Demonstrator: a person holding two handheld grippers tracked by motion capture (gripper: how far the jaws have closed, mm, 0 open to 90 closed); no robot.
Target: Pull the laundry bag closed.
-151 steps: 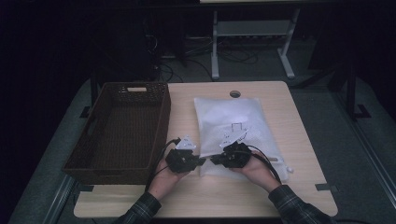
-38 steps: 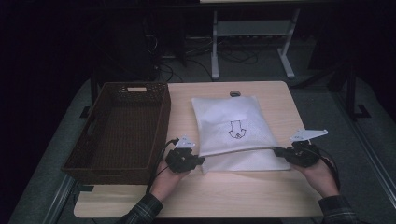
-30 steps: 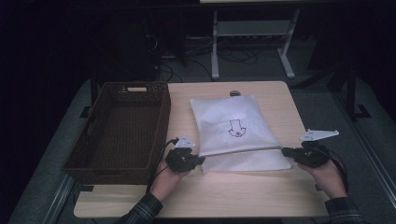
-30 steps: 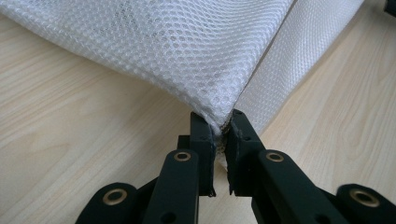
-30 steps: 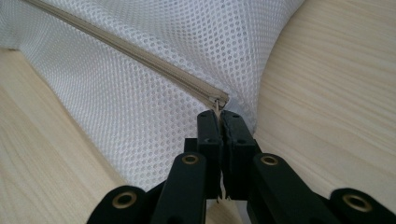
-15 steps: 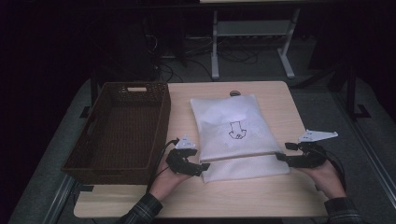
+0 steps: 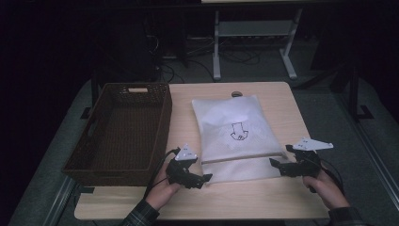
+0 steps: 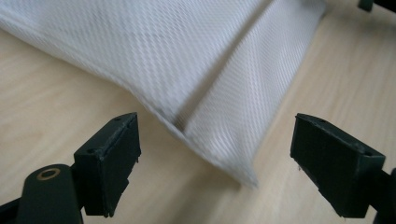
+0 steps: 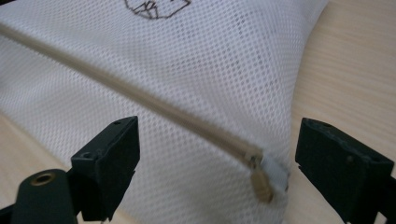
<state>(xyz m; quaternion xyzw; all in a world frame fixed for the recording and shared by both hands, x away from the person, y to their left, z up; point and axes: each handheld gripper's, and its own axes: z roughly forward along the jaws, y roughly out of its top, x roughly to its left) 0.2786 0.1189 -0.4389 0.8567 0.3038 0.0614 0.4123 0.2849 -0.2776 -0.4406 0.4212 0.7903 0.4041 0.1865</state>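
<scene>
A white mesh bag [image 7: 234,133] with a dark printed emblem lies flat on the wooden table [image 7: 263,202]. A zipper line [image 7: 244,156] crosses its near part. In the right gripper view the zipper pull [image 9: 264,180] sits at the bag's right end, just ahead of my right gripper [image 9: 224,163], which is open around it. In the high view the right gripper [image 7: 276,164] is at the bag's near right corner. My left gripper [image 7: 203,179] is at the near left corner, and in its own view the left gripper [image 8: 219,163] is open with the bag's corner [image 8: 233,163] between the jaws.
A dark woven basket [image 7: 123,127] stands on the table's left side, close to my left hand. A round hole [image 7: 236,94] is in the table's far edge. Beyond the table are a metal stand [image 7: 254,42] and cables on the floor.
Five seconds ago both grippers were at the bag's near middle. The right one has since travelled along the zipper line to the bag's right end. In the last half second both shifted slightly nearer.
</scene>
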